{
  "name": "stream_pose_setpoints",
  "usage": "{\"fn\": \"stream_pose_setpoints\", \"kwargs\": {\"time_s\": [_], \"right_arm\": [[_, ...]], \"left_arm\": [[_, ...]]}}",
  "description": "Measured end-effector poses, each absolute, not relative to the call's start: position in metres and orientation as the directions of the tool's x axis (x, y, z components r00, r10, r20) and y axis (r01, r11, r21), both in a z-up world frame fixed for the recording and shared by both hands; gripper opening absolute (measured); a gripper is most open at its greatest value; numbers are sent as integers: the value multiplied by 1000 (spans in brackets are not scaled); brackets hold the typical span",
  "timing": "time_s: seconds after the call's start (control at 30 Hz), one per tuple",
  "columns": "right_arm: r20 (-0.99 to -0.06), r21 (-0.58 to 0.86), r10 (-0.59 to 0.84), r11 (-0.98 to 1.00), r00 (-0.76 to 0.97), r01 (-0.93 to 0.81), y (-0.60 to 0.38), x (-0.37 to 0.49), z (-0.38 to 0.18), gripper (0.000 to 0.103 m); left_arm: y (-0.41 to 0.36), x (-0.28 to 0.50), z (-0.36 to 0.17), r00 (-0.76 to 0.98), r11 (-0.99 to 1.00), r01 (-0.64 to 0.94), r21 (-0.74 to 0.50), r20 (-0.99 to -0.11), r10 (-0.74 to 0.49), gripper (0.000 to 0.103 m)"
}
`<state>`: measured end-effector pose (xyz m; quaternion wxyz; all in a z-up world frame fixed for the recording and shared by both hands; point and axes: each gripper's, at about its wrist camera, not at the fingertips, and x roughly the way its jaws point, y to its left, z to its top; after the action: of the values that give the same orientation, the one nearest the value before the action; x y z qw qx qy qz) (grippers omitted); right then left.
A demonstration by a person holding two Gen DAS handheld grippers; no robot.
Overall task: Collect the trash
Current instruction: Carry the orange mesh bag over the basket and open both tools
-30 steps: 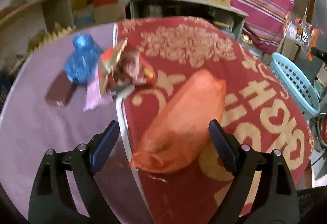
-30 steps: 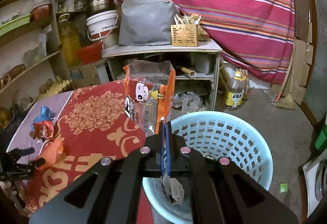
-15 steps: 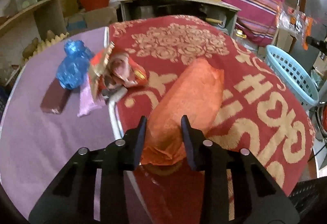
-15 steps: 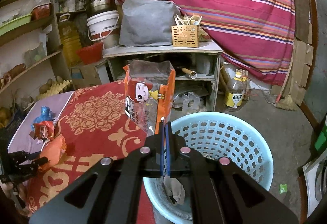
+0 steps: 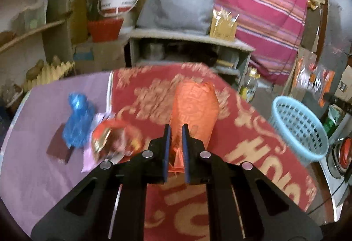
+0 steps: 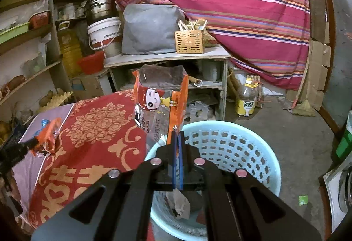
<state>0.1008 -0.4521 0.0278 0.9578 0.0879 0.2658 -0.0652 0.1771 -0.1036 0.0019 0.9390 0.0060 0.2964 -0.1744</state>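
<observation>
Only from the right wrist: crumpled trash (image 6: 179, 203) inside the blue basket (image 6: 231, 144). Left gripper (image 5: 175, 144) just closing, clamped on orange wrapper (image 5: 193, 109) above the surface (image 5: 253, 153); right gripper (image 6: 177, 153) pinching snack bag (image 6: 160, 104) over the basket.

Both wrist views look downward, sharing the red cloth (image 5: 253, 153) and basket (image 6: 231, 148).

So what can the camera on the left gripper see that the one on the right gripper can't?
Only the left wrist view shows the dark brown bar and the crumpled red wrapper beside the blue crinkly plastic wrapper.

Only the right wrist view shows what is inside the basket: a scrap of grey paper.

Both show the light blue plastic basket, the red and gold cloth, the orange plastic bag pinched by the left gripper, and the orange cartoon snack bag pinched by the right gripper.
</observation>
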Motion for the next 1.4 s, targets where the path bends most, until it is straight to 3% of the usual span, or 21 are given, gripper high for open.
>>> {"fn": "stream_pose_setpoints", "kwargs": {"time_s": [0.23, 0.53, 0.9, 1.03, 1.27, 1.4], "right_arm": [[-508, 135, -134, 963, 851, 232, -484, 76, 32, 1], [-527, 114, -218, 940, 822, 322, -524, 41, 27, 1], [-540, 108, -245, 929, 805, 355, -549, 35, 21, 1], [-546, 104, -245, 929, 801, 355, -554, 34, 18, 1], [-565, 108, -231, 931, 792, 349, -553, 40, 15, 1], [-579, 111, -209, 937, 788, 330, -548, 47, 12, 1]], "left_arm": [[-175, 168, 27, 777, 902, 426, -65, -485, -402, 9], [-272, 156, 26, 734, 835, 549, -35, -458, -501, 9], [-363, 154, -5, 671, 772, 636, 10, -502, -546, 11], [-369, 156, -12, 664, 778, 628, -6, -517, -540, 30], [-354, 159, -3, 755, 852, 523, 15, -472, -455, 78], [-329, 155, 9, 825, 897, 440, 41, -412, -386, 94]]}}
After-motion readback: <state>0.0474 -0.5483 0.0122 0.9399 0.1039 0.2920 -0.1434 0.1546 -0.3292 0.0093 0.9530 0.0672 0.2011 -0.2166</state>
